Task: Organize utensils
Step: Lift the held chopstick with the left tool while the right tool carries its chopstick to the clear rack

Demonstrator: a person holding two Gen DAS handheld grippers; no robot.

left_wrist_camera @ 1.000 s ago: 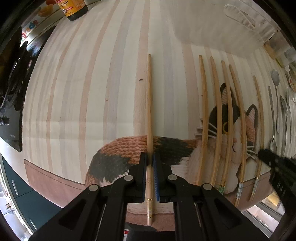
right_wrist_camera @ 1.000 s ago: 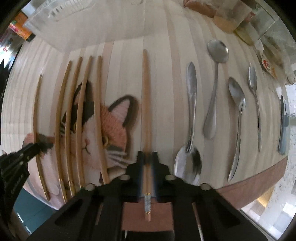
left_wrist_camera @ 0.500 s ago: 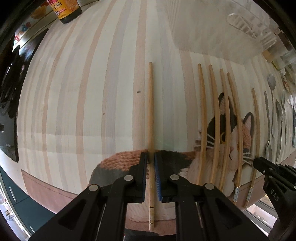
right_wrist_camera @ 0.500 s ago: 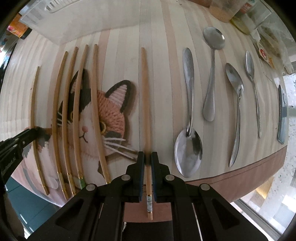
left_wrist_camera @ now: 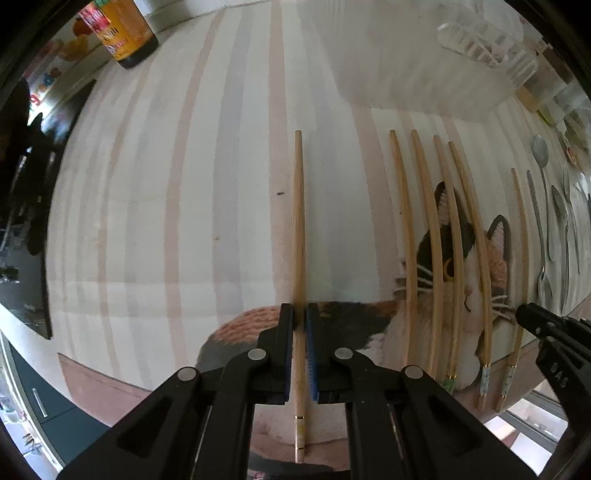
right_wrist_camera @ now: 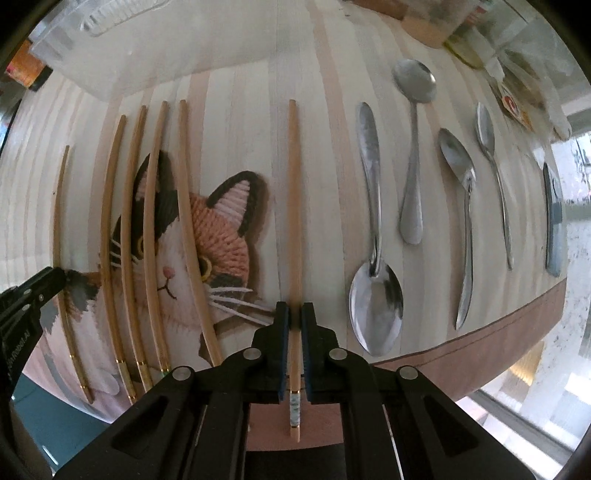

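Left wrist: tongs [left_wrist_camera: 300, 319] clamp a chopstick [left_wrist_camera: 298, 229] over the striped mat [left_wrist_camera: 166, 184].

A dark sauce bottle [left_wrist_camera: 127, 35] stands beyond the striped cat-print mat [left_wrist_camera: 192, 192], near clear plastic containers [left_wrist_camera: 491, 48].

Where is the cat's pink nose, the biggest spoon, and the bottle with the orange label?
cat's pink nose [right_wrist_camera: 168, 272]: right wrist view, on the nose tip.
biggest spoon [right_wrist_camera: 376, 314]: right wrist view, middle of its bowl.
bottle [left_wrist_camera: 123, 35]: left wrist view, on its orange label.
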